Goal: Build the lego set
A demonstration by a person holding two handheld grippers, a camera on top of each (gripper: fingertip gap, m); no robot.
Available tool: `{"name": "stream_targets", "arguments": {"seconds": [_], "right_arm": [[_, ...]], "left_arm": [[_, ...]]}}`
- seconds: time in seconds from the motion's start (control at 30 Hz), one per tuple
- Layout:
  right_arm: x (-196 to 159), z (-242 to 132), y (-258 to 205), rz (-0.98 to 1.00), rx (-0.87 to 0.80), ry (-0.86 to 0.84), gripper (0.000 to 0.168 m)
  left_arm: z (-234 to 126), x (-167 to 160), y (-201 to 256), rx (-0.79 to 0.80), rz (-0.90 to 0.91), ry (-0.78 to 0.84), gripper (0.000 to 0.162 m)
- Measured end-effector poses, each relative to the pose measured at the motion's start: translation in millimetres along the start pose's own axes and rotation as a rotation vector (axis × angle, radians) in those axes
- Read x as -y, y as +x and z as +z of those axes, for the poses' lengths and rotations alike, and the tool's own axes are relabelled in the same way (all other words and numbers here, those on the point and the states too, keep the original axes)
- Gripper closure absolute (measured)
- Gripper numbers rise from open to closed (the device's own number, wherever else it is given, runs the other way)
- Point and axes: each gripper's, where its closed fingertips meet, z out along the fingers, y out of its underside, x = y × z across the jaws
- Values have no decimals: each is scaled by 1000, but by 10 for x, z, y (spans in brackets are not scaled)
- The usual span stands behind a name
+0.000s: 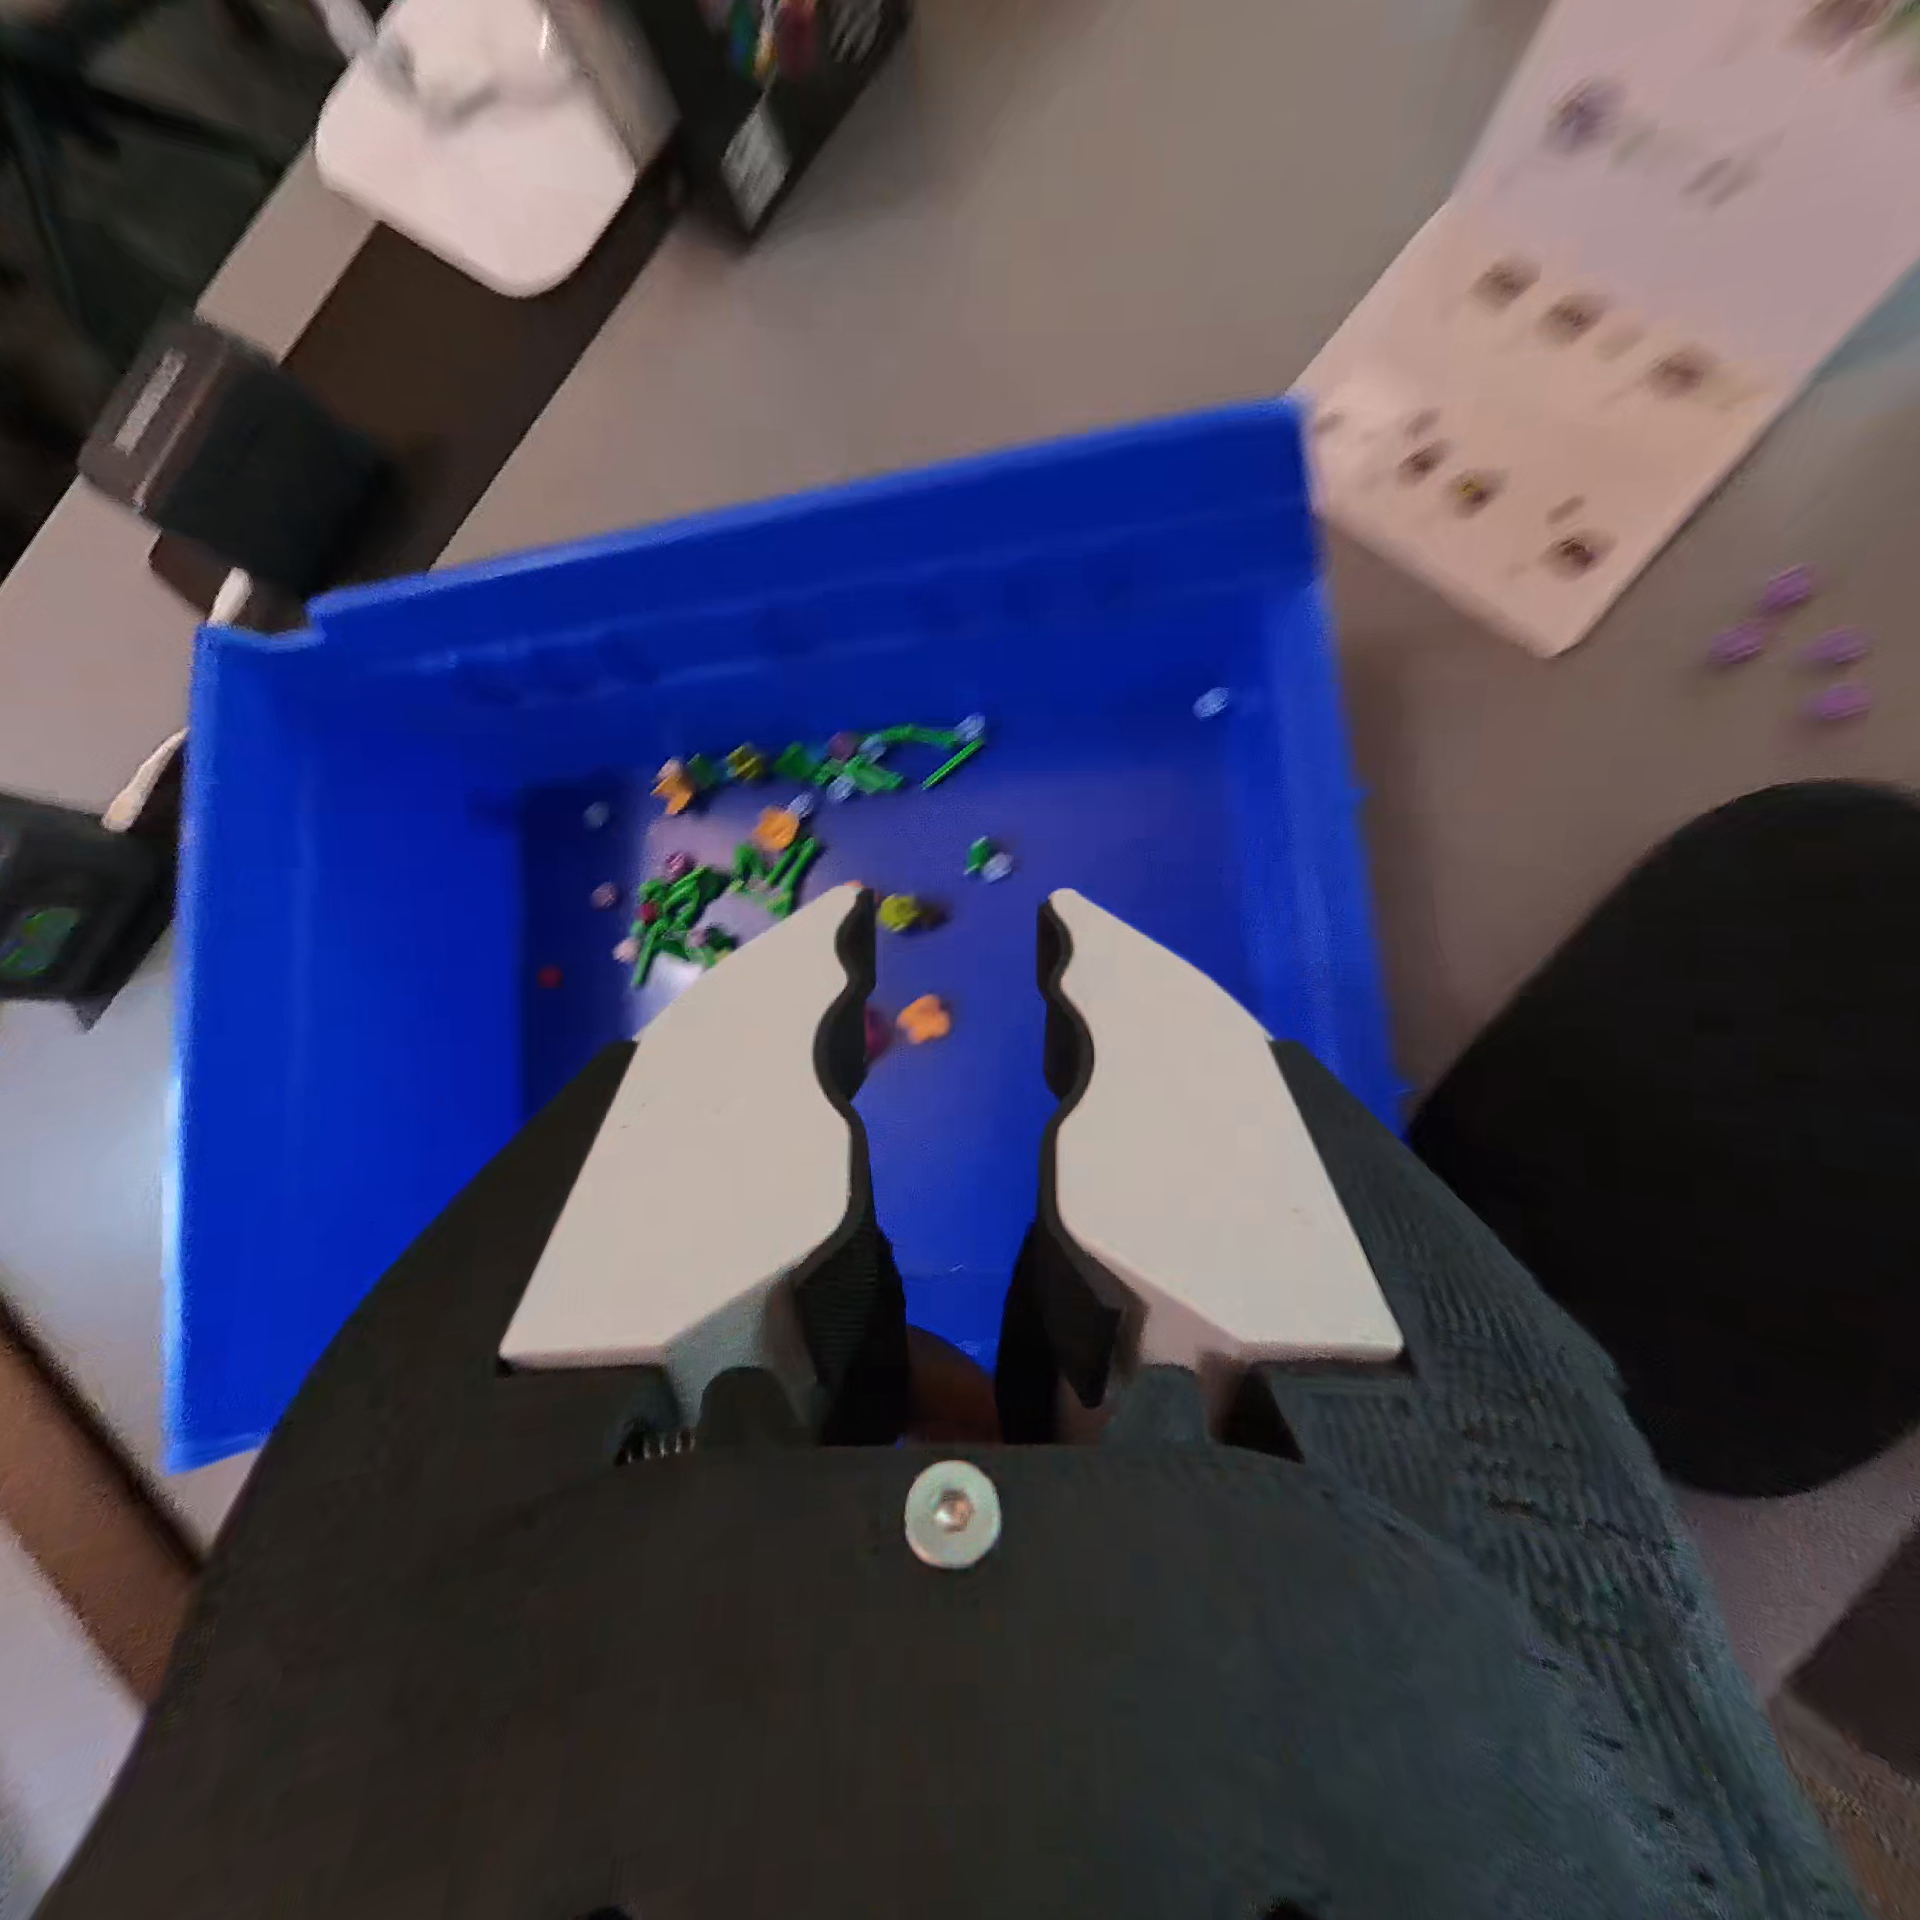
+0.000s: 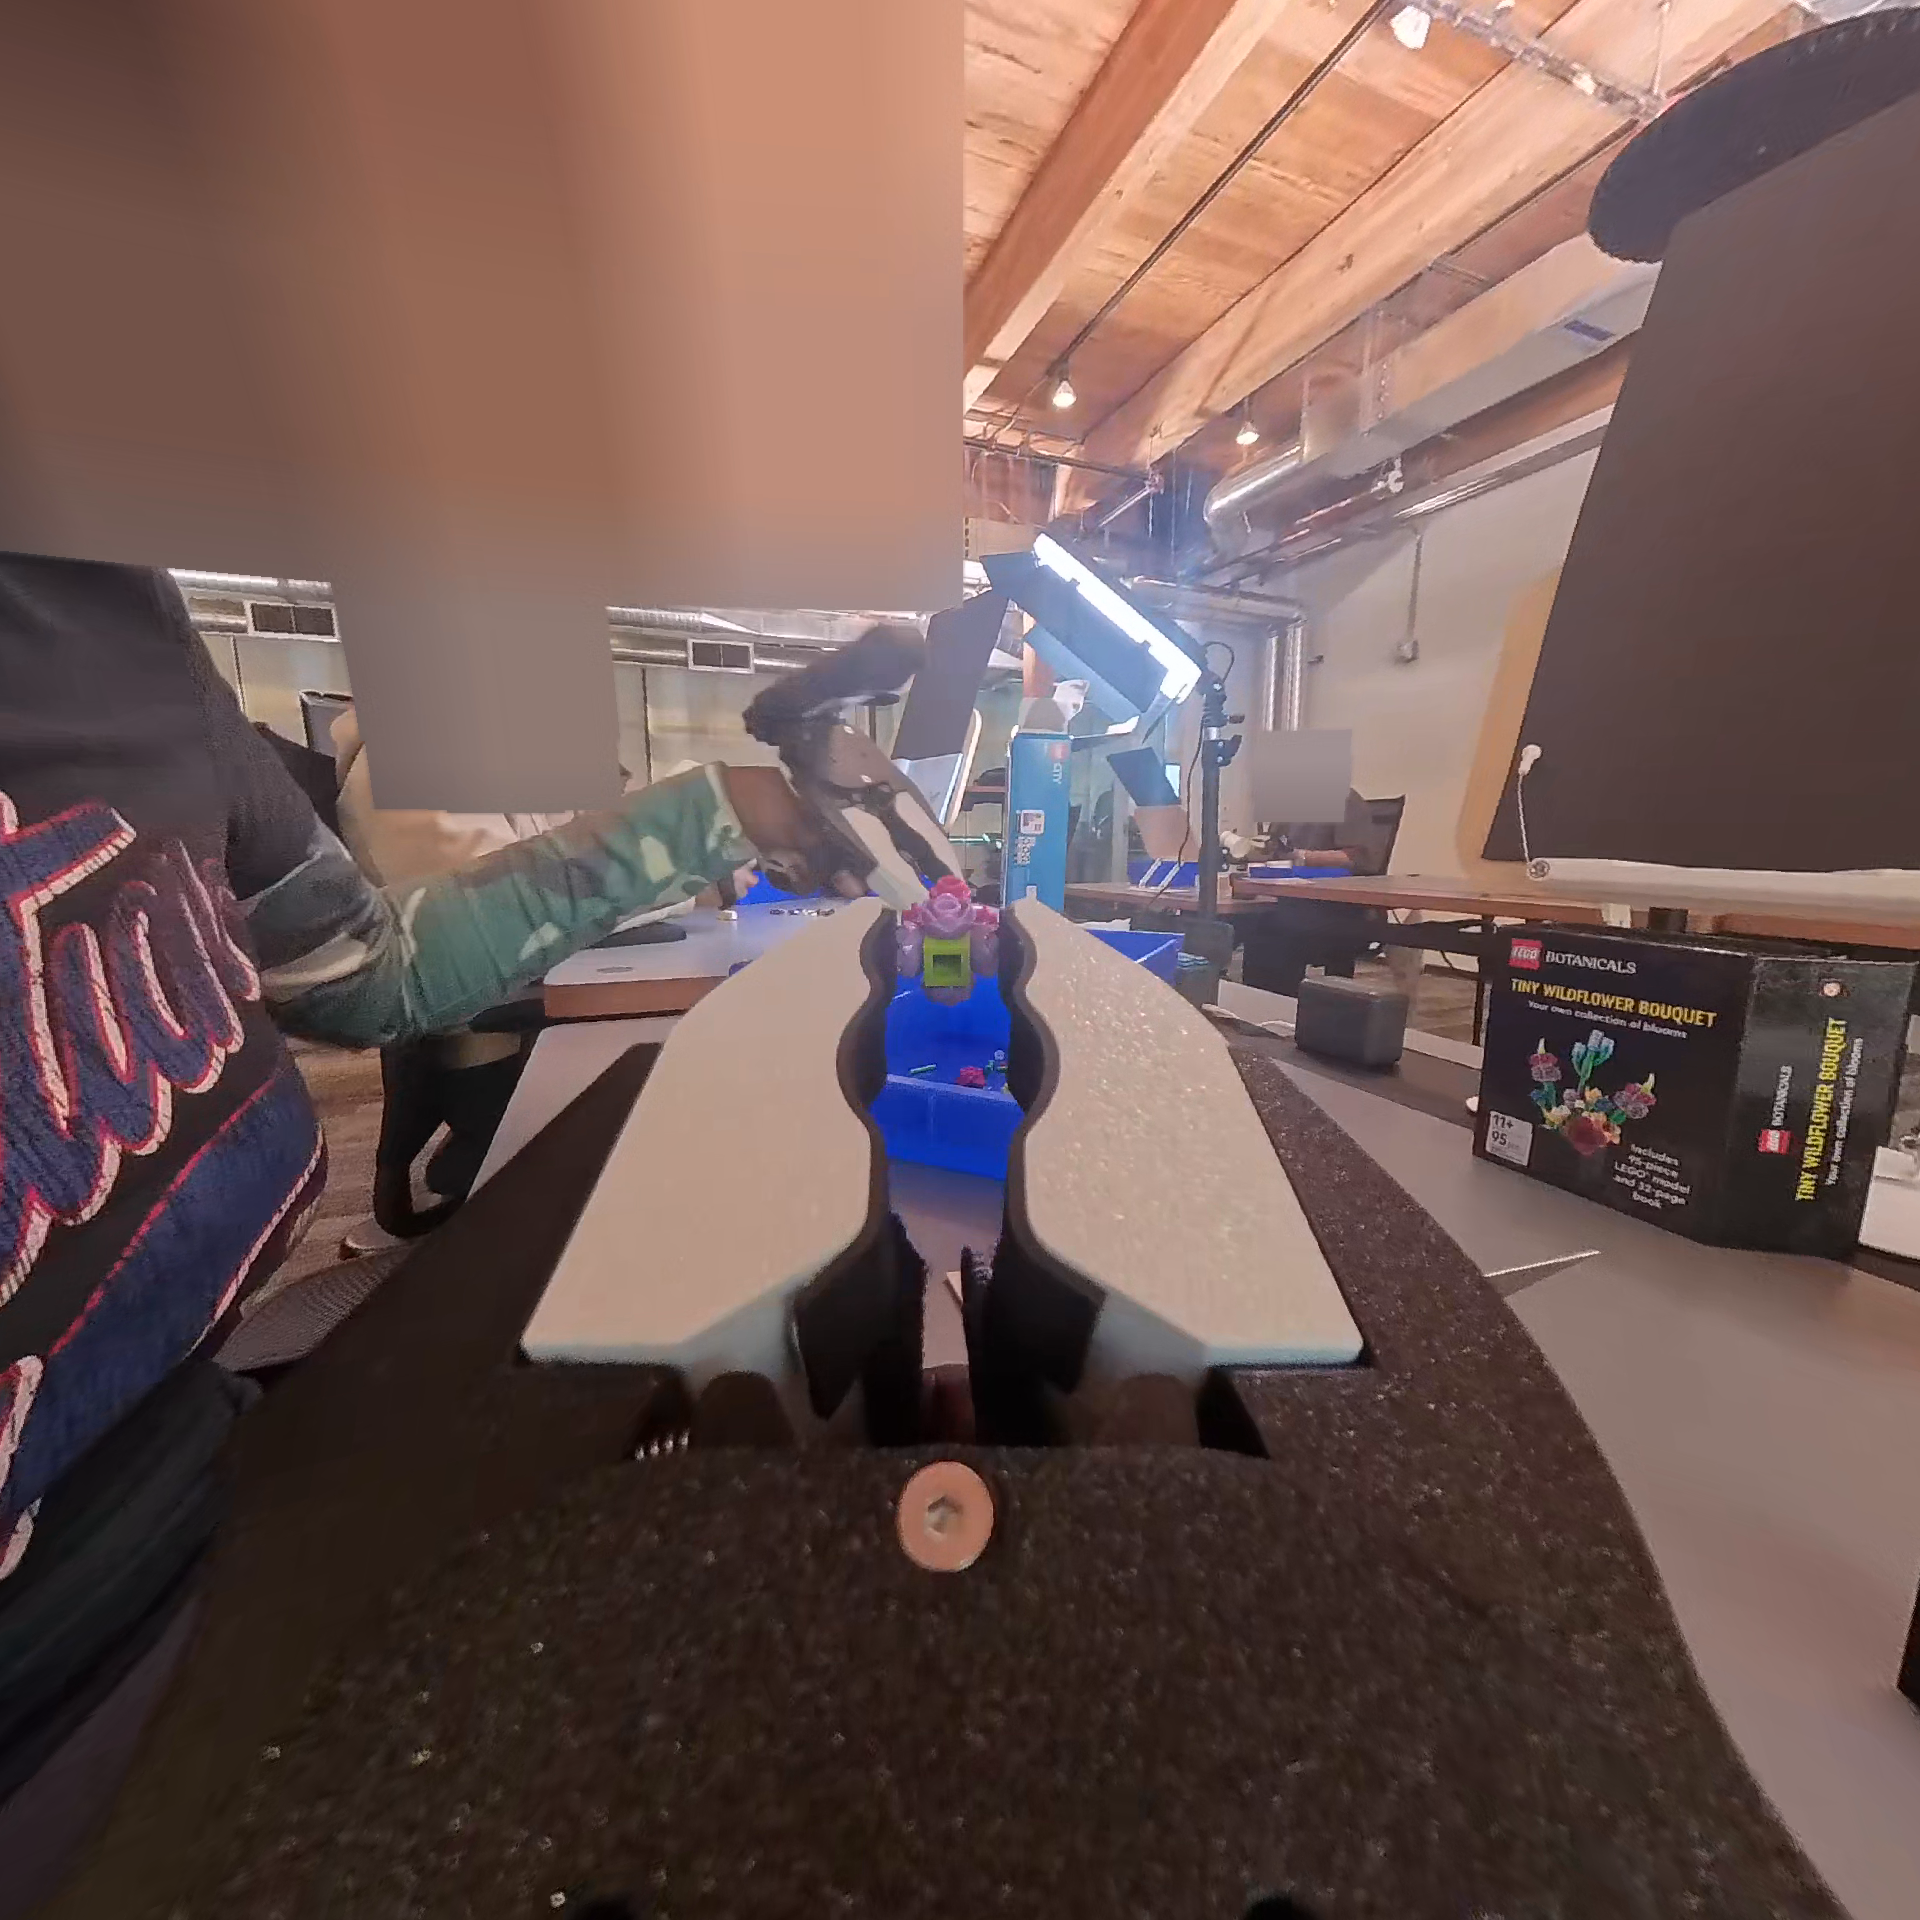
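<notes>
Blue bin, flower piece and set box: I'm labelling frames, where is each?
blue bin [image 1: 343,935], left wrist view, left inner wall.
flower piece [image 2: 943,935], right wrist view, purple and green middle.
set box [image 2: 1621,1101], right wrist view, front face.

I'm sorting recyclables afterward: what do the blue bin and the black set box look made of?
The blue bin looks like moulded plastic: uniform saturated colour, smooth slightly glossy walls, a stepped rim. The black set box looks like printed cardboard with a satin finish: sharp folded edges and flat printed faces. Blur in the left wrist view leaves the bin's surface texture uncertain.
</notes>
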Motion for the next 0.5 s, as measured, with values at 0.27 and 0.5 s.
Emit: {"name": "stream_targets", "arguments": {"seconds": [0.27,0.5], "right_arm": [[22,-38,67,42,-21,24,150],[20,-44,87,56,-21,27,150]], "left_arm": [[430,-415,-413,-61,97,-350,139],[832,-383,8,-317,211,-364,141]]}}
